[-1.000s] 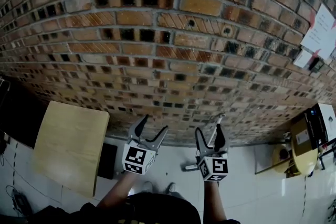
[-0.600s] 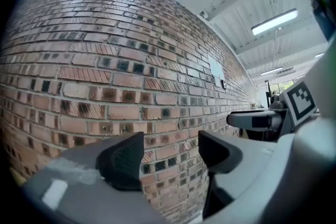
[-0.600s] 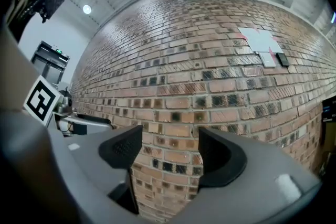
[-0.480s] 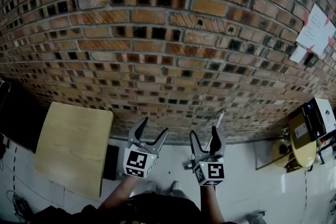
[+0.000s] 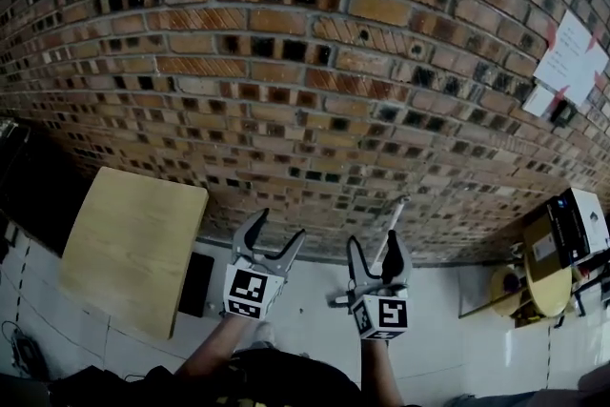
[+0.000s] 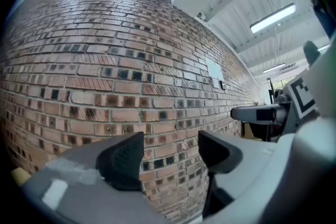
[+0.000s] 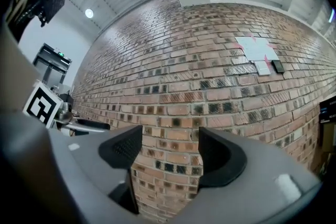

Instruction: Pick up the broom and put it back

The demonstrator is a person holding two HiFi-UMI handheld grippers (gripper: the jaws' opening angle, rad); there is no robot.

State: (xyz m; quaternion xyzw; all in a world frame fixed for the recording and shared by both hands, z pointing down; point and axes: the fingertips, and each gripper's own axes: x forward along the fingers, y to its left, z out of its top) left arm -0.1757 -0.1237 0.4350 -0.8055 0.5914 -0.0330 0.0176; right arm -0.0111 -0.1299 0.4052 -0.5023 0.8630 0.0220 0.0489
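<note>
Brick wall (image 5: 305, 62); no broom gripped.
Our left hand-held gripper (image 5: 278, 228) and right hand-held gripper (image 5: 376, 245), 6 o'clock, gape empty; pickup pending.

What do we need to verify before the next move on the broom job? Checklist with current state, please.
1. Left gripper empty: ok. Jaws apart, only wall between them.
2. Right gripper empty: ok. Jaws apart, nothing between.
3. Target found: cannot tell. A pale stick leans at the wall past the right gripper; no brush head seen.
4. Grippers apart from each other: ok.
5. Table clear of the left gripper: ok, it stands off to that gripper's left.
</note>
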